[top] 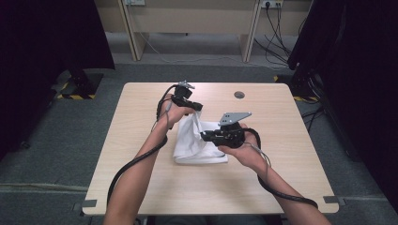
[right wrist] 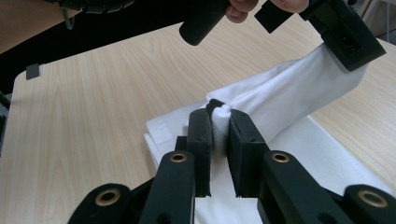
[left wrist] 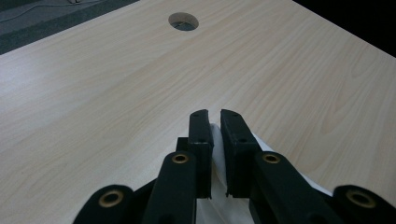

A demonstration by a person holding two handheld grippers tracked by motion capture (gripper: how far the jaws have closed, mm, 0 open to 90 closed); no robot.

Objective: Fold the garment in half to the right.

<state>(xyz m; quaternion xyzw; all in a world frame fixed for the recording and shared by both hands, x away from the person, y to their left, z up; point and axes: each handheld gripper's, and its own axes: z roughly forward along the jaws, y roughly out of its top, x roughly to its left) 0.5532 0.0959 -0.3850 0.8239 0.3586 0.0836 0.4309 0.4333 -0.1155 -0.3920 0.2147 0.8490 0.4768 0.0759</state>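
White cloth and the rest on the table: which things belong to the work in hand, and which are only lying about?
In the job:
- white cloth, partly folded, one edge lifted
- left tool, shut on the cloth
- right tool, shut on the cloth

Not in the job:
- table, only bears the cloth
- round hole in the table
- cables on the floor behind

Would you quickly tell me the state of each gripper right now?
Left gripper: closed on the white cloth, lifting one part off the table.
Right gripper: closed on another fold of the cloth.
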